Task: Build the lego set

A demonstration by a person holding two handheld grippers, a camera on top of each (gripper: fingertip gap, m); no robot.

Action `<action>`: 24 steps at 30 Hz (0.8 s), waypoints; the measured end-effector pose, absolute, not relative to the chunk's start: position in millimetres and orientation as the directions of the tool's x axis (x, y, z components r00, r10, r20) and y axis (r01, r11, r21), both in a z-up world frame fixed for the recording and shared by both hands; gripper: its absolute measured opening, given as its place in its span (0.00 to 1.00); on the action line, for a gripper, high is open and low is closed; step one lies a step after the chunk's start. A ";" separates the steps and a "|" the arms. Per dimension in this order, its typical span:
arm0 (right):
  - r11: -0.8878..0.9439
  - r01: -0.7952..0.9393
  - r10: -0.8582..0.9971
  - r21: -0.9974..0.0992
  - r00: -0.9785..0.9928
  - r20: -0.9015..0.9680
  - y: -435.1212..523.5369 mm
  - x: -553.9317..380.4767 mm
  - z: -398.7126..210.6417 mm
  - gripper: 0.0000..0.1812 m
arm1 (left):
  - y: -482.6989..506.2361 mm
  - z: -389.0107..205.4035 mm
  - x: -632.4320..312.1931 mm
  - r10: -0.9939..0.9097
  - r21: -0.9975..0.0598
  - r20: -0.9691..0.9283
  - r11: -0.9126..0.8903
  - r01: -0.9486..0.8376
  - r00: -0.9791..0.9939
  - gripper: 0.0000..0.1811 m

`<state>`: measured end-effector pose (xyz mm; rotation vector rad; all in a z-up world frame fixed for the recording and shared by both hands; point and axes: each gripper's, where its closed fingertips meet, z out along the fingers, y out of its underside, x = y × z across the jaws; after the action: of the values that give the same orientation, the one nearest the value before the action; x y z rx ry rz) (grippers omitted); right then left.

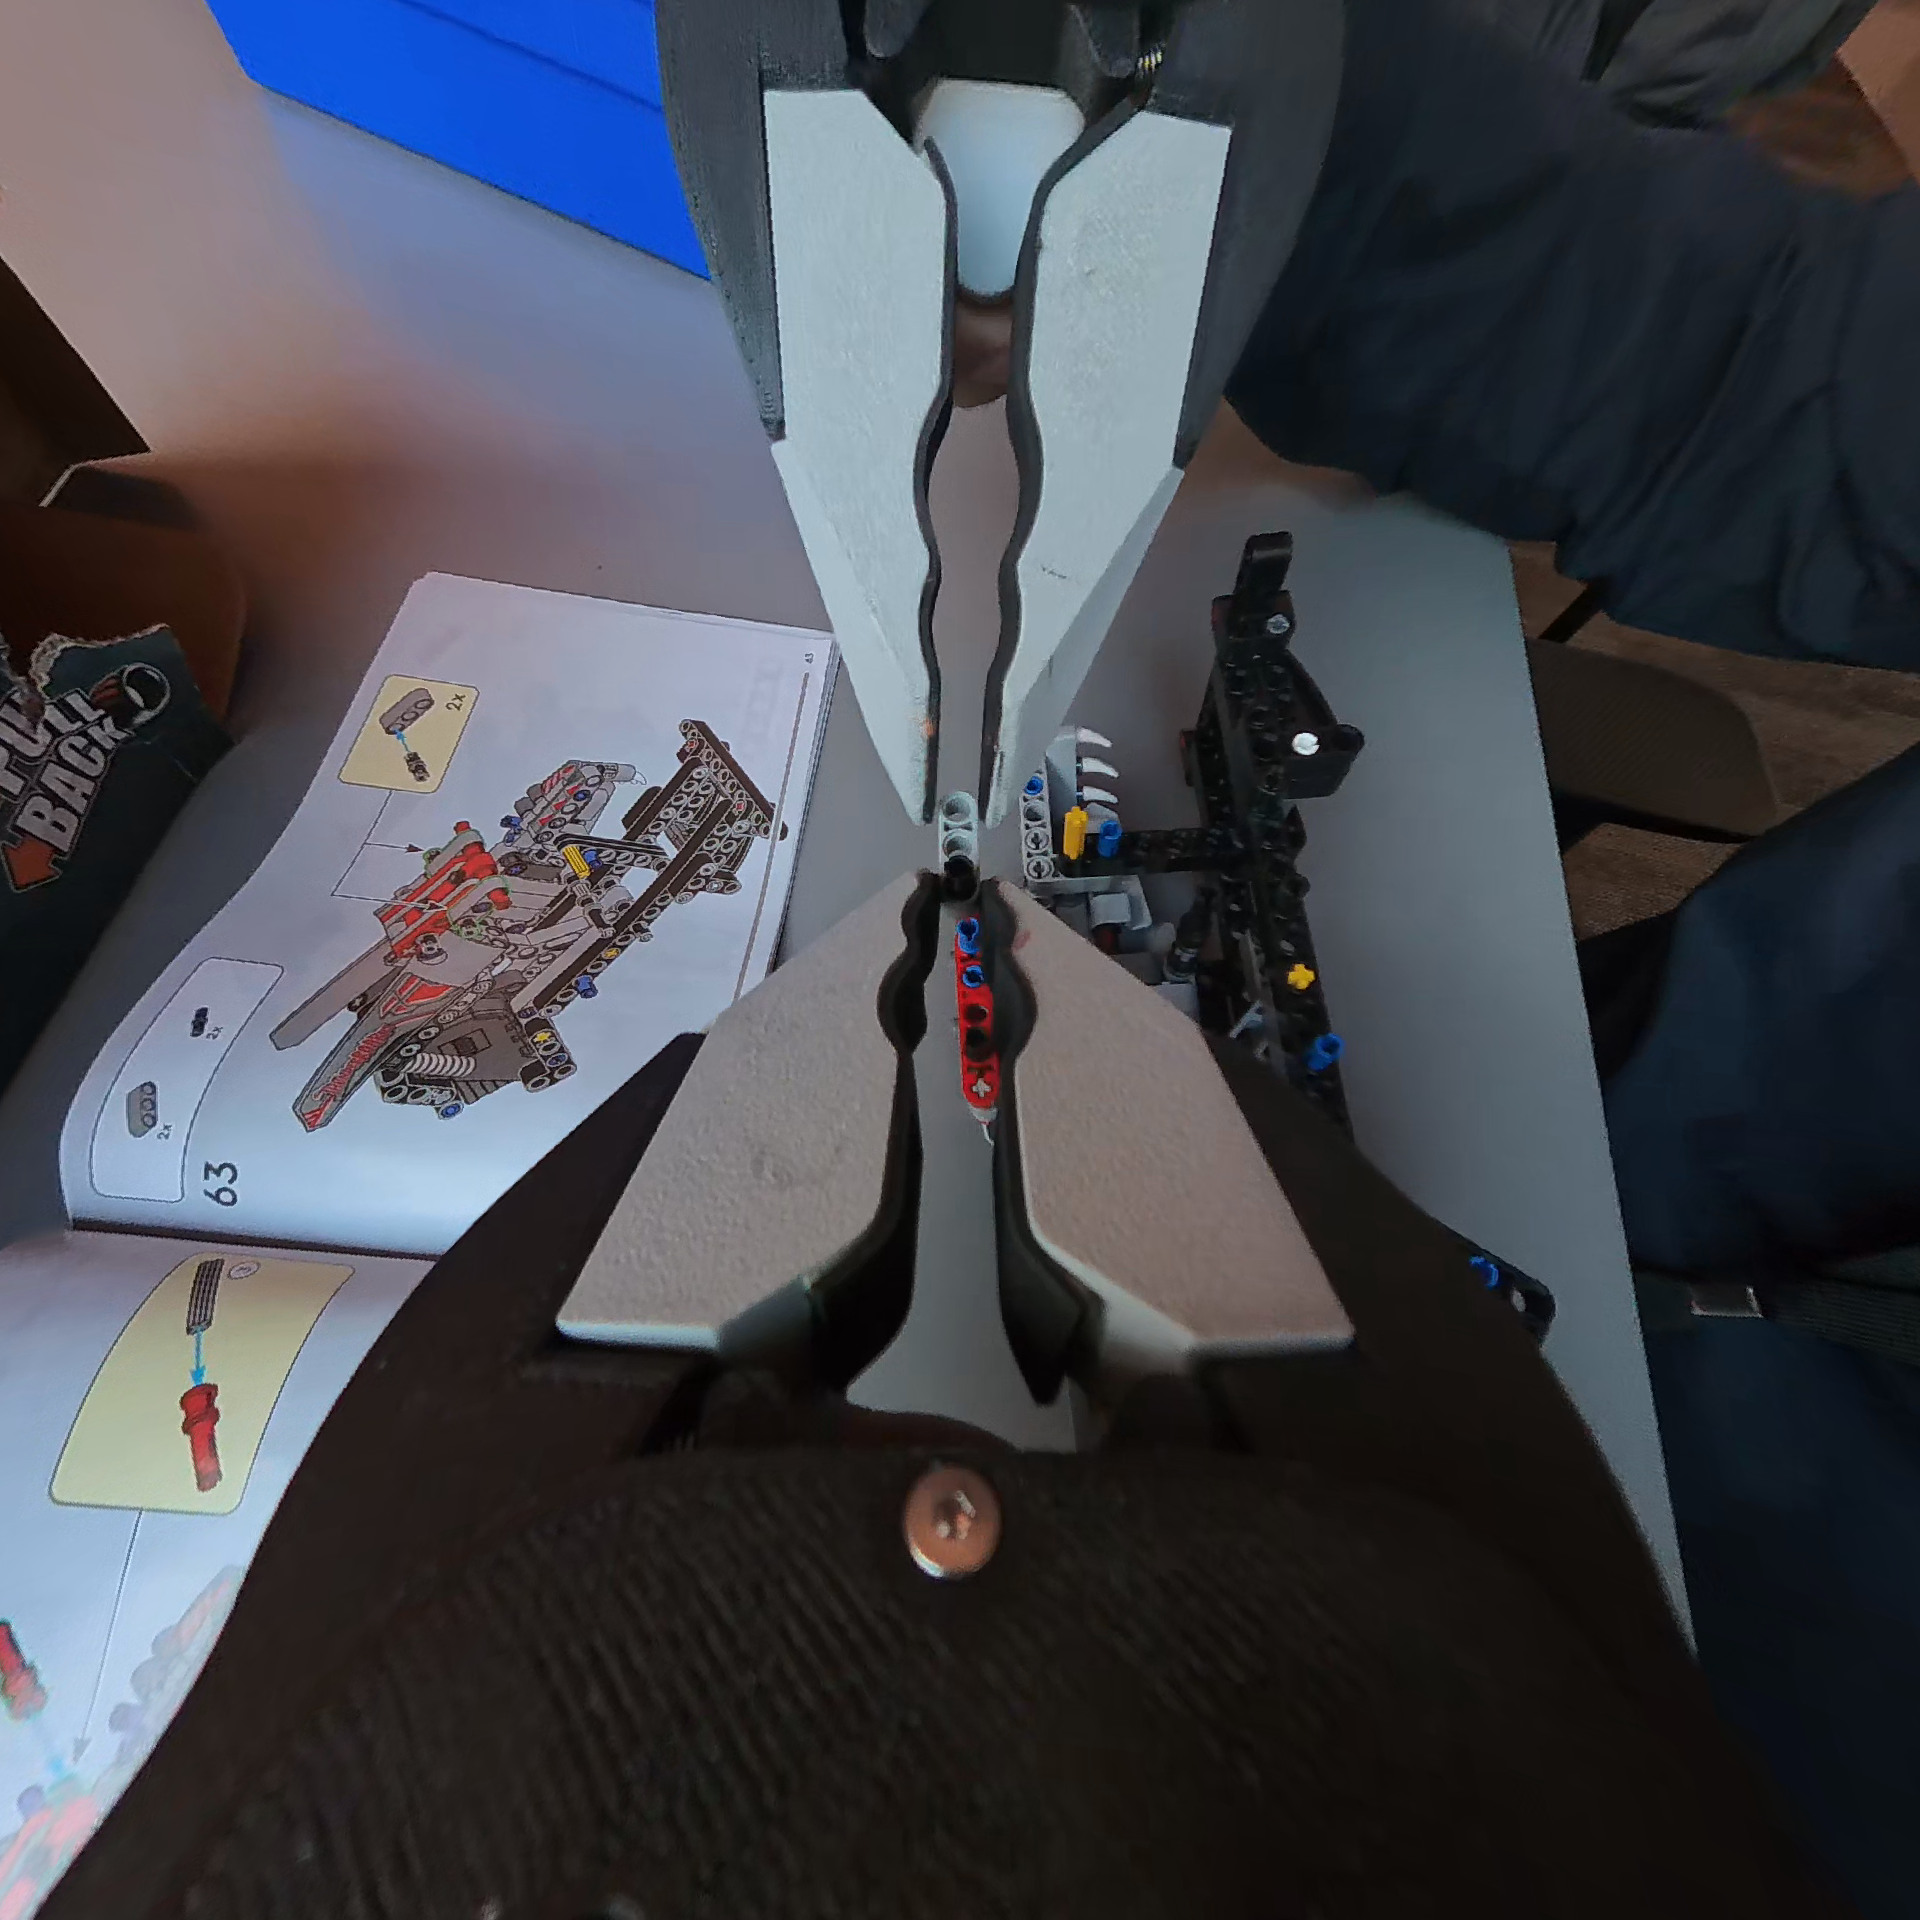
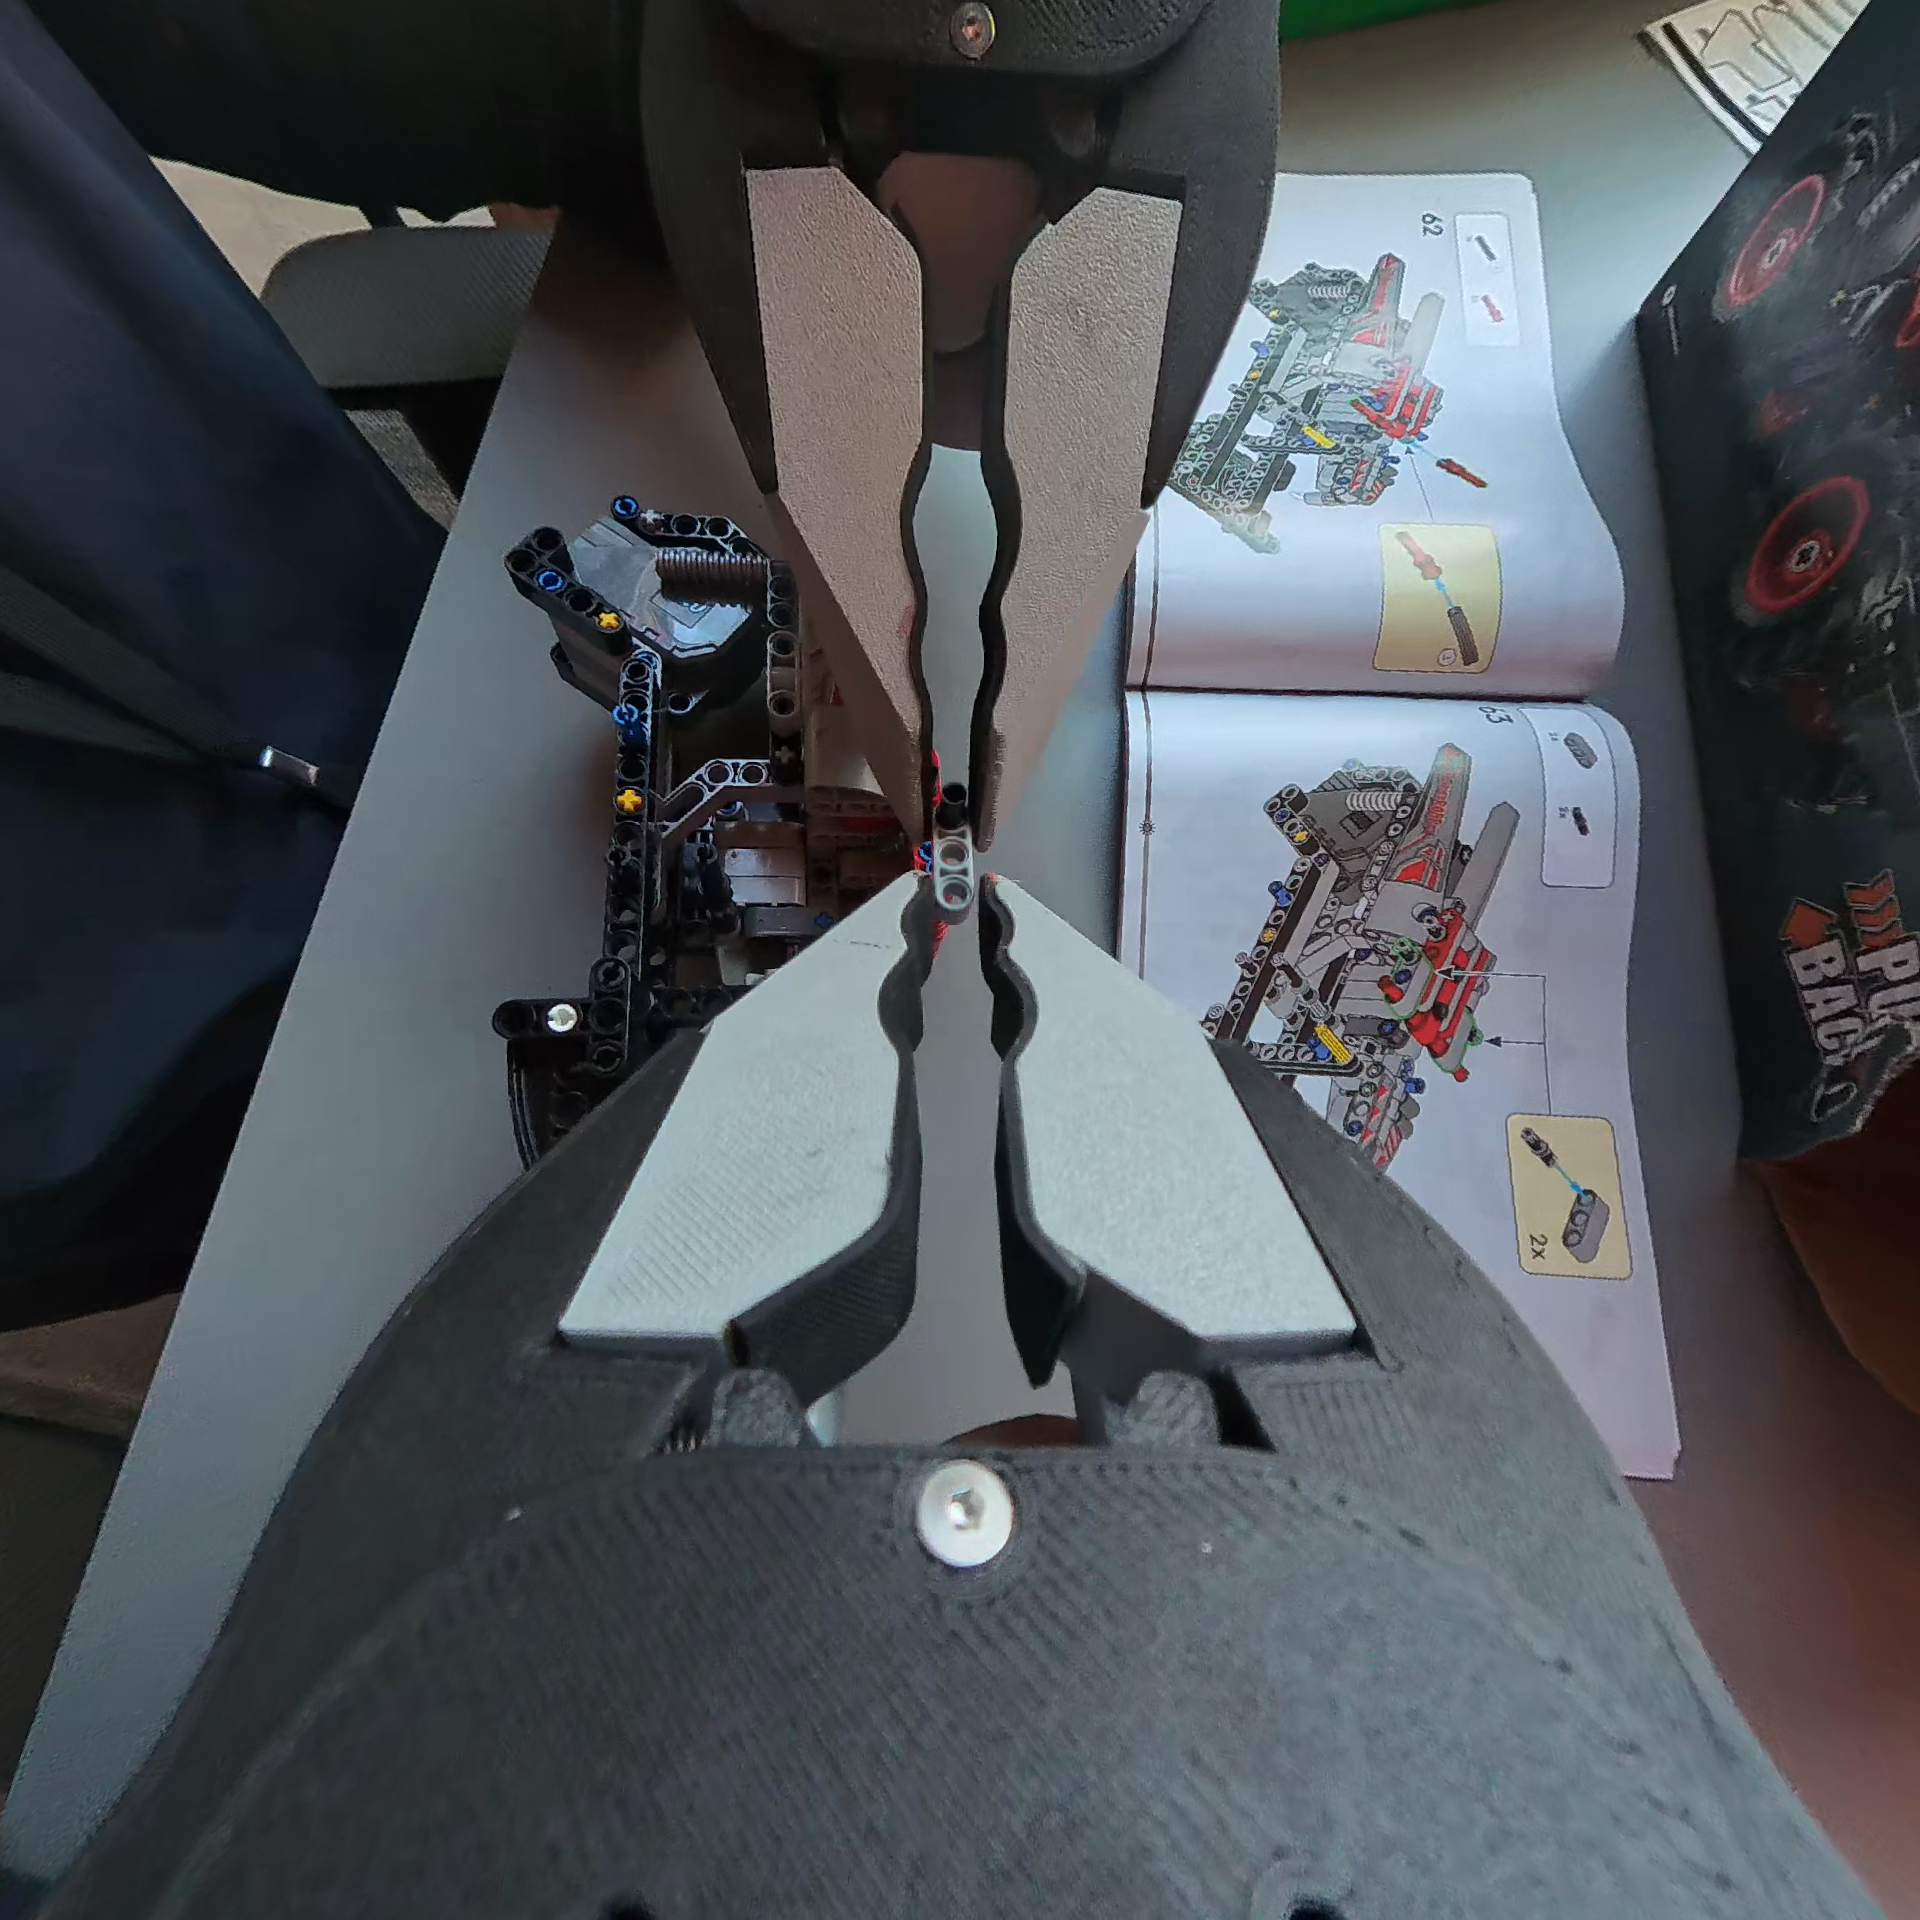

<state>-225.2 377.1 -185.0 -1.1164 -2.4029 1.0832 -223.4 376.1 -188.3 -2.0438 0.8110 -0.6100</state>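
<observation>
My left gripper (image 1: 956,885) is shut on a small black pin (image 1: 958,873). My right gripper (image 2: 954,889) is shut on a small grey two-hole beam (image 2: 954,868). The two grippers meet tip to tip above the table, and the pin (image 2: 953,800) touches the end of the grey beam (image 1: 957,821). The right gripper (image 1: 958,812) enters the left wrist view from the top. The left gripper (image 2: 953,808) enters the right wrist view from the top. The partly built black model (image 1: 1257,831) (image 2: 665,790) lies on the grey table beneath and beside them.
An open instruction booklet (image 1: 468,904) (image 2: 1382,831) lies beside the model. The dark set box (image 1: 73,748) (image 2: 1818,623) stands beyond it. A blue box (image 1: 468,94) sits farther off. A red beam with blue pins (image 1: 975,1029) shows through the left fingers' gap. The table edge (image 2: 343,935) runs close to the model. Only a small space, under 4 cm, lies between the two pairs of fingers.
</observation>
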 end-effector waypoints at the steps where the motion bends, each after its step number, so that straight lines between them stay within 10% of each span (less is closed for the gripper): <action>1: 0.426 0.540 0.743 -0.726 -0.666 -0.059 376.7 -225.2 -185.8 0.03 | 376.3 -188.8 -223.3 -0.729 -0.834 0.123 -0.444 -0.328 0.673 0.03; 24: 0.521 0.595 0.725 -0.612 -0.687 -0.050 374.0 -225.6 -190.0 0.02 | 370.1 -213.6 -226.7 -0.713 -0.725 0.134 -0.544 -0.422 0.688 0.08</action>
<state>-225.6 374.0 -190.0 -1.1230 -2.5502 0.9036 -226.7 370.1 -213.6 -2.2162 0.8650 -0.5521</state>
